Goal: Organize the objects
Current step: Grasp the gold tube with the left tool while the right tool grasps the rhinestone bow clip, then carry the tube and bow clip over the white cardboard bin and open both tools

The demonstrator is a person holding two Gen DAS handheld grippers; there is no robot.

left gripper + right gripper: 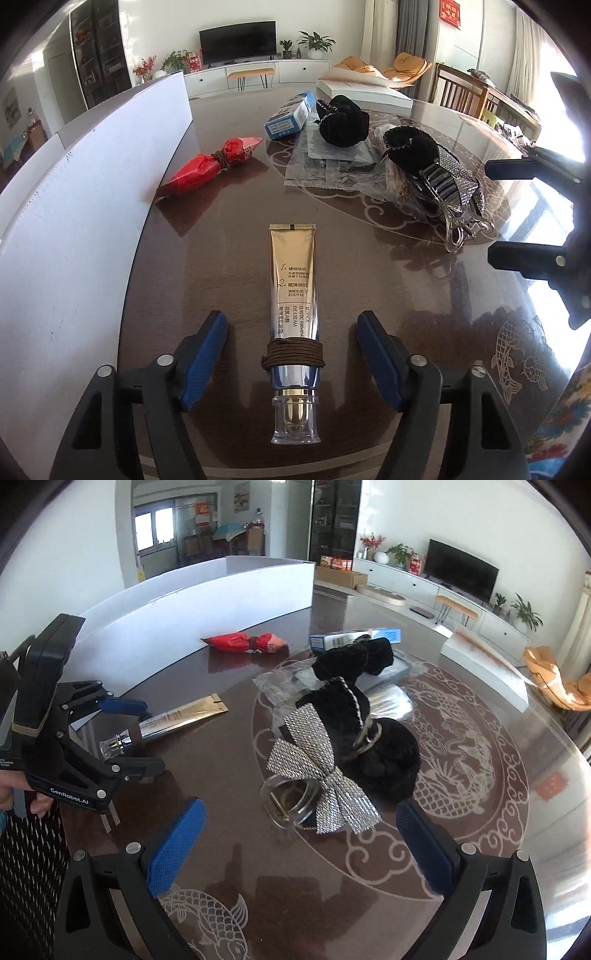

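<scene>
A gold eye-cream tube (291,280) with brown cord wound near its clear cap lies on the dark table (221,266). My left gripper (291,317) straddles it, open, both blue pads clear of the tube's sides. From the right wrist view the same tube (184,716) lies with its cap end between the left gripper (151,734) fingers. My right gripper (301,805) is open over the near end of a silver bow hair clip (321,775), not touching it. That right gripper (489,213) shows at the right edge of the left wrist view.
A tall white box wall (74,192) runs along the left. A red packet tied with cord (210,166), a blue-white carton (288,114), black velvet hair pieces (343,118) and clear plastic packets (325,166) lie beyond. A hand (11,794) holds the left gripper.
</scene>
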